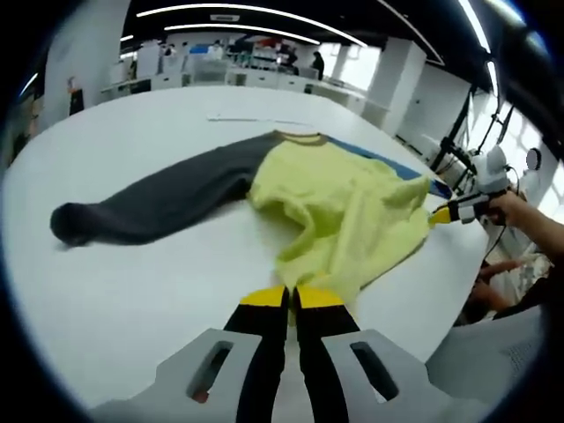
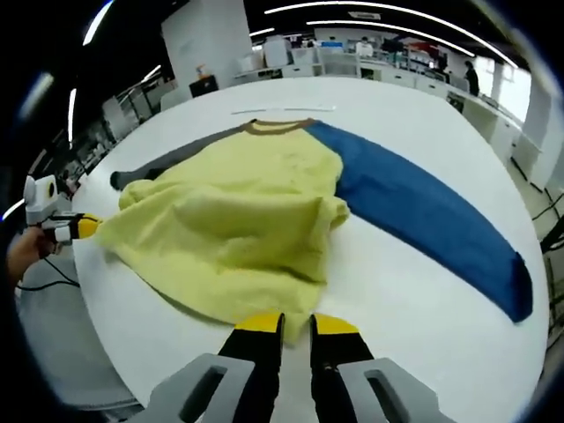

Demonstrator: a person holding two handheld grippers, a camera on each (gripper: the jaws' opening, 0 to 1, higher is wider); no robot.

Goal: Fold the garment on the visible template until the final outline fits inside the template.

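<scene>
A sweatshirt with a yellow body (image 1: 344, 203), brown collar (image 1: 300, 137), grey sleeve (image 1: 159, 203) and blue sleeve (image 1: 388, 163) lies rumpled on the white table (image 1: 132, 291). My left gripper (image 1: 292, 298) is shut on the yellow hem at one bottom corner. My right gripper (image 1: 438, 214) comes in from the right, pinching the other bottom corner. In the right gripper view, the right gripper (image 2: 297, 324) holds the hem of the yellow body (image 2: 238, 229), and the left gripper (image 2: 92, 227) grips the far corner. The blue sleeve (image 2: 423, 211) lies stretched out flat; the grey sleeve (image 2: 167, 163) is partly hidden behind the body.
A thin pale strip (image 1: 256, 119) lies on the table beyond the collar. The table's curved edge (image 2: 132, 352) runs close under both grippers. A person's hand (image 1: 529, 211) holds the right gripper. Desks and equipment (image 1: 264, 75) stand in the background.
</scene>
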